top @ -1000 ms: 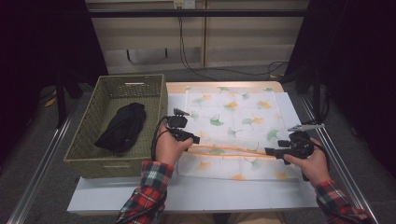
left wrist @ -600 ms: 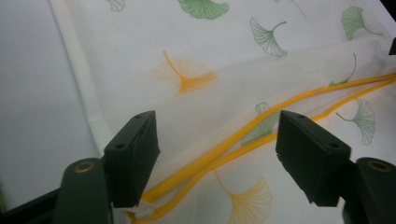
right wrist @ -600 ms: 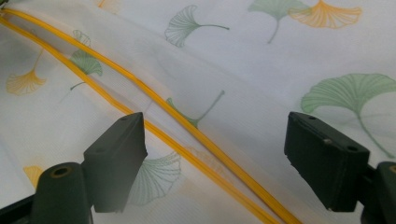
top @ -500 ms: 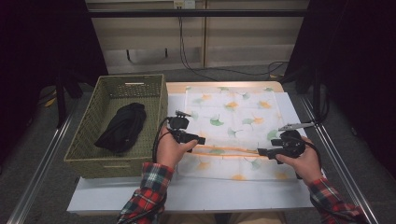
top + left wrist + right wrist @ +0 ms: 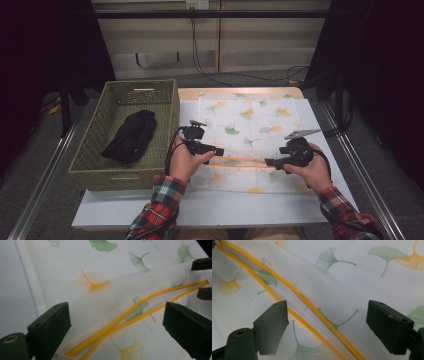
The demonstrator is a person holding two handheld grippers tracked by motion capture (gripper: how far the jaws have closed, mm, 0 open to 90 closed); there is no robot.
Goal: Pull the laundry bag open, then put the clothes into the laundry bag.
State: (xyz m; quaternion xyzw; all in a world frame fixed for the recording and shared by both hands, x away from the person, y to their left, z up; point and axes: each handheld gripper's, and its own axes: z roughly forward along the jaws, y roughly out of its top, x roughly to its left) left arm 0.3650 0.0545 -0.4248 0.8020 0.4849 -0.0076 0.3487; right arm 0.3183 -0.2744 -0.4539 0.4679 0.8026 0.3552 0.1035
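A white mesh bag (image 5: 250, 120) printed with green and orange ginkgo leaves lies flat on the table. Its orange zipper (image 5: 245, 160) runs across the near part, the two sides slightly apart. My left gripper (image 5: 216, 151) points right at the zipper's left end. Its jaws have just been opening and now stand wide over the zipper (image 5: 150, 296), pads clear of it. My right gripper (image 5: 270, 162) points left at the other end. Its jaws have also just been opening and straddle the zipper (image 5: 294, 293) without touching. The right gripper (image 5: 203, 278) shows far off in the left gripper view.
A woven basket (image 5: 170, 107) stands at the table's left with a black garment (image 5: 129, 137) inside. A strip of bare white tabletop (image 5: 225, 210) lies in front of the bag. Cables trail over the floor behind the table.
My right gripper has moved left along the zipper toward the left gripper. The left hand has stayed in place.
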